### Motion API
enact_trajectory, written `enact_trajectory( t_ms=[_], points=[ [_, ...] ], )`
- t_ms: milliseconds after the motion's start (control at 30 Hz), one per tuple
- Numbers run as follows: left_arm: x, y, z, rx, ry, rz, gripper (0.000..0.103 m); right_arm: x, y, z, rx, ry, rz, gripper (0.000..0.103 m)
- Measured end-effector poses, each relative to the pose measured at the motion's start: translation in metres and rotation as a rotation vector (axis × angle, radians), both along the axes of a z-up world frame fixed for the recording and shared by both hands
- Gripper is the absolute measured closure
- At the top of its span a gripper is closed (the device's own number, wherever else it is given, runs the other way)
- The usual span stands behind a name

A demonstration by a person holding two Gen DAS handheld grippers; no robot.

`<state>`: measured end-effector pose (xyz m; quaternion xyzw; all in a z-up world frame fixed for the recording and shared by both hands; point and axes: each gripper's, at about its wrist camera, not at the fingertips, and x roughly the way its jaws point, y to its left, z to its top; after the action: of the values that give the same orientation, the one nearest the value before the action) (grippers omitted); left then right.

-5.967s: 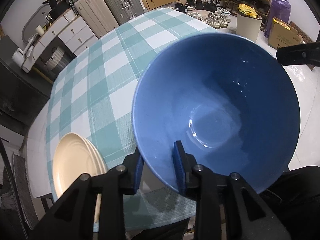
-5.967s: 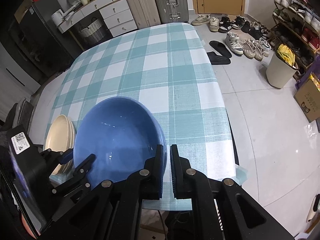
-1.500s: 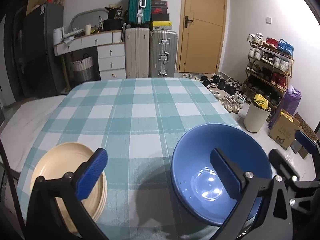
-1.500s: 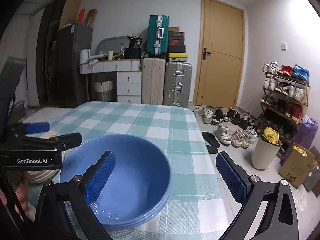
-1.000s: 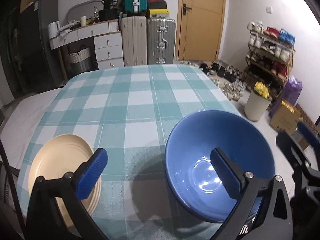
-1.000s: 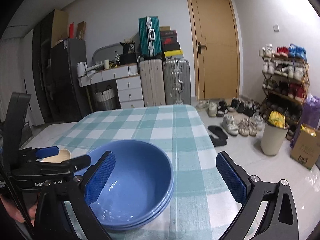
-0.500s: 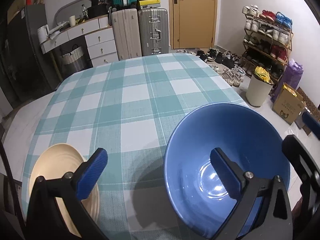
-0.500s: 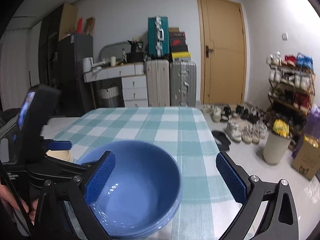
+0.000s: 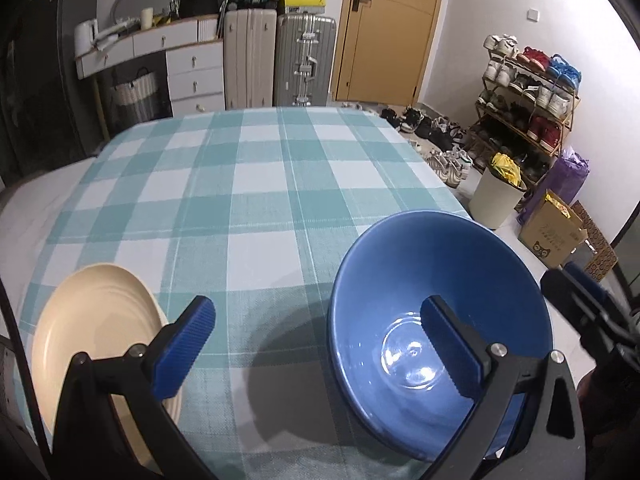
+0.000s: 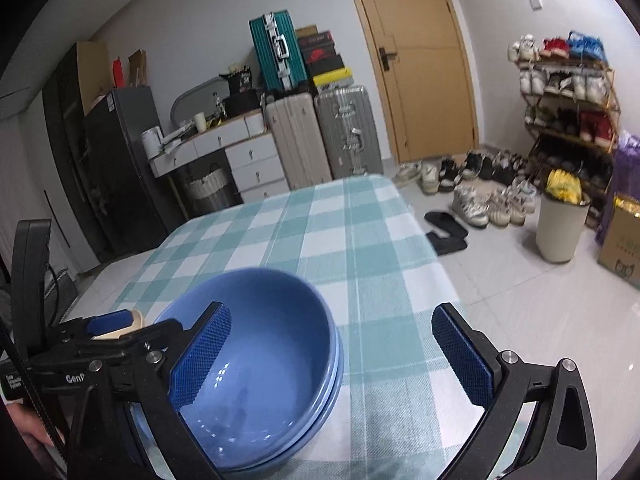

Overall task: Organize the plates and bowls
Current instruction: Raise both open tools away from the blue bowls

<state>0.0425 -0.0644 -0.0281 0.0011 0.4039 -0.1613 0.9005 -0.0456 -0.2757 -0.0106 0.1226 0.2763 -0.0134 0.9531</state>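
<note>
A stack of blue bowls [image 9: 408, 292] [image 10: 272, 320] rests near the front edge of the table with the teal checked cloth [image 9: 260, 184]. A stack of cream plates [image 9: 92, 320] lies at the front left; only a sliver of the cream plates [image 10: 134, 322] shows in the right wrist view. My left gripper [image 9: 316, 344] hovers open above the front of the table, one pad over the plates' right rim, the other over the bowls. My right gripper [image 10: 332, 354] is open too, its left pad over the bowl, its right pad beyond the table's side. Neither holds anything.
The far half of the cloth [image 10: 320, 220] is bare. Right of the table, on the floor, stand a white bin [image 9: 496, 196], a cardboard box [image 9: 552, 236], shoes and a shoe rack [image 9: 524, 92]. Suitcases [image 9: 276, 64] and drawers [image 9: 188, 72] line the back wall.
Six seconds ago my left gripper was shut on a blue bowl in the air; now the bowl sits on the stack and both grippers are open. Lately only the views shifted slightly.
</note>
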Motion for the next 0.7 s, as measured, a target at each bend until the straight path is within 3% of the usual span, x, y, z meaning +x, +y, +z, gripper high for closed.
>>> enact_trajectory(
  t_ms=[167,467,700],
  points=[
    [0.002,0.002,-0.001,-0.012,0.022,0.006,0.0,0.004,-0.005,-0.006,0.014,0.044,-0.006,0.001],
    [-0.002,-0.001,0.001,0.038,-0.005,0.008,0.0,0.008,0.0,-0.01,0.011,0.065,0.001,0.001],
    [-0.001,0.0,-0.004,0.042,0.025,-0.014,0.0,0.009,0.007,-0.015,-0.047,0.057,0.006,0.001]
  ],
)
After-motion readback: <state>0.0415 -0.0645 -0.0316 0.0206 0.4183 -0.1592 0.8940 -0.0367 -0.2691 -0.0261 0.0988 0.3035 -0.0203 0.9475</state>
